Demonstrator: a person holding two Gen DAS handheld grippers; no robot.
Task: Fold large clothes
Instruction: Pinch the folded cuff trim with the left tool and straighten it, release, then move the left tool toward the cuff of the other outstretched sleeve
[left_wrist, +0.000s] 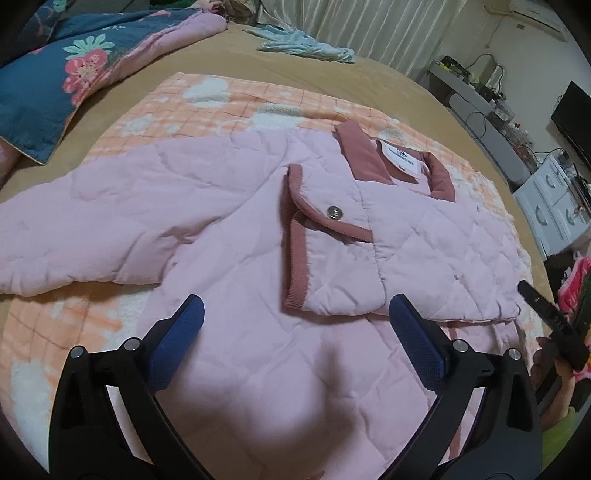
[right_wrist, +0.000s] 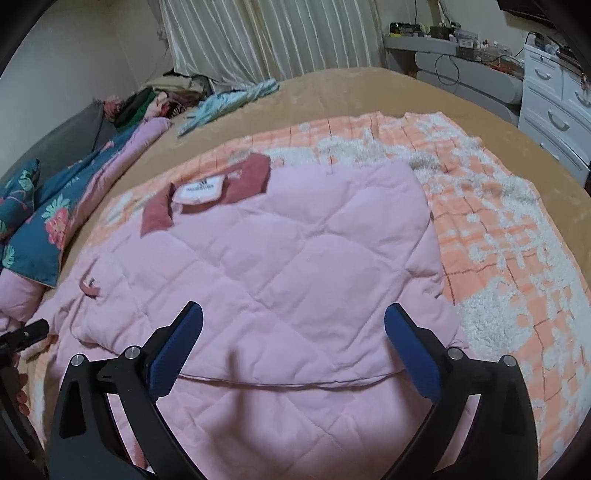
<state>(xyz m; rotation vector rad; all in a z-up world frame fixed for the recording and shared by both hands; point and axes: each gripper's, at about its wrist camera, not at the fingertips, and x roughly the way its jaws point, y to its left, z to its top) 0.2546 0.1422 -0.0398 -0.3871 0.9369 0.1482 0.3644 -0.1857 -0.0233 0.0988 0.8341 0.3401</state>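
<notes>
A pink quilted jacket (left_wrist: 240, 258) with a dusty-red collar (left_wrist: 364, 155) lies flat on an orange-and-white checked blanket (left_wrist: 229, 107). One sleeve is folded across the chest, and its red-trimmed cuff (left_wrist: 295, 236) shows a metal button. The other sleeve (left_wrist: 92, 221) stretches out to the left. My left gripper (left_wrist: 297, 306) hovers open over the jacket's lower body with nothing between its blue pads. In the right wrist view the jacket (right_wrist: 295, 240) shows its folded-over side and its white neck label (right_wrist: 199, 192). There my right gripper (right_wrist: 293, 314) also stands open above the fabric, holding nothing.
The blanket (right_wrist: 498, 221) lies on a tan bed sheet (left_wrist: 295, 74). A blue floral quilt (left_wrist: 55, 74) is bunched at the far left, and a light blue garment (left_wrist: 306, 44) lies at the back. White drawers (right_wrist: 554, 110) and a cluttered desk stand beyond the bed's right side.
</notes>
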